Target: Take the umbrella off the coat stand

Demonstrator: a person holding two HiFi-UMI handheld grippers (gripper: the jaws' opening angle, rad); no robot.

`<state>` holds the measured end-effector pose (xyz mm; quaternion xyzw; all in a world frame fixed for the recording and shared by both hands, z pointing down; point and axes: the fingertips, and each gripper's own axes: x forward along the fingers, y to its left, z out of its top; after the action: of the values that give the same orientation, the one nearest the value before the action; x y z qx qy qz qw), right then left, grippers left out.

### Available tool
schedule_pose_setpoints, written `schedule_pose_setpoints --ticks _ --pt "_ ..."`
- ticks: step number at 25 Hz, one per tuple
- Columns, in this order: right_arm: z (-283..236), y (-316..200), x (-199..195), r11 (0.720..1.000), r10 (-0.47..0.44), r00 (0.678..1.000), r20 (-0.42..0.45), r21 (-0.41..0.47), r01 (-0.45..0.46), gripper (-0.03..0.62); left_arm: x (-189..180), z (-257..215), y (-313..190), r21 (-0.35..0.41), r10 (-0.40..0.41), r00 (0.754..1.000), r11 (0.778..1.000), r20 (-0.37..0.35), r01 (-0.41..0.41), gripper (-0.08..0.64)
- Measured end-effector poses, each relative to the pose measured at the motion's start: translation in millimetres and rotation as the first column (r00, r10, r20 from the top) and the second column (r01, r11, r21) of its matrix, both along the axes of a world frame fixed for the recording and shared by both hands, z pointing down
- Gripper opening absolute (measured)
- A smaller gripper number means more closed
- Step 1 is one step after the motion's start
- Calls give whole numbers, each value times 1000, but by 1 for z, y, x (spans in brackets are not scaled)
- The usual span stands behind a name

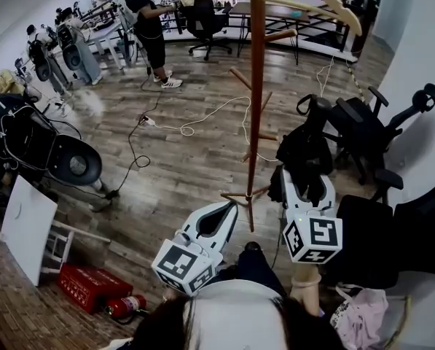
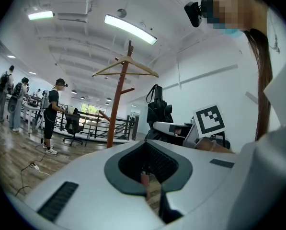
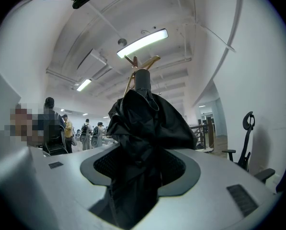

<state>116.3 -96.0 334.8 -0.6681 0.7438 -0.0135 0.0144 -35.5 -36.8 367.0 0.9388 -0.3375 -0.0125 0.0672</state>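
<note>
1. Head view: the wooden coat stand [image 1: 255,86] rises from the plank floor [image 1: 188,166], with both tongs held close to the person, near its base.
2. The right tongs [image 1: 308,187] are clenched on the black folded umbrella [image 1: 304,148]. It stands upright in them just right of the stand's pole, in front of a black office chair [image 1: 370,137].
3. Right gripper view: crumpled black umbrella fabric fills the hollow between the jaws and rises well above them.
4. Left gripper view: the umbrella stands apart from the pole, with white wall showing between the two.
5. The left tongs [image 1: 228,210] grasp nothing. Their tips meet at the far end, and only floor shows through the hollow between them.
6. A red box [image 1: 89,284] and a fire extinguisher [image 1: 126,306] lie on the floor at the head view's lower left.
</note>
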Motion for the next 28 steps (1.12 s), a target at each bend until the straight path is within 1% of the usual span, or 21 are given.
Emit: schedule_pose_setpoints --ticks 9,16,20,28 --pt "3 15 -14 1000 -1 1000 -6 5 1 252 -12 5 12 -1 0 1000 1000 -11 0 9" --pt "2 30 -27 1000 2 1000 -13 15 -2 252 -22 7 23 2 13 1000 1000 -13 -13 9" --pt "0 39 -31 1000 11 1000 -18 28 -11 252 -24 8 30 10 41 999 999 -14 -41 9" --pt "-4 47 -38 999 10 1000 -19 51 -10 252 -27 9 35 17 47 999 999 -22 -46 9"
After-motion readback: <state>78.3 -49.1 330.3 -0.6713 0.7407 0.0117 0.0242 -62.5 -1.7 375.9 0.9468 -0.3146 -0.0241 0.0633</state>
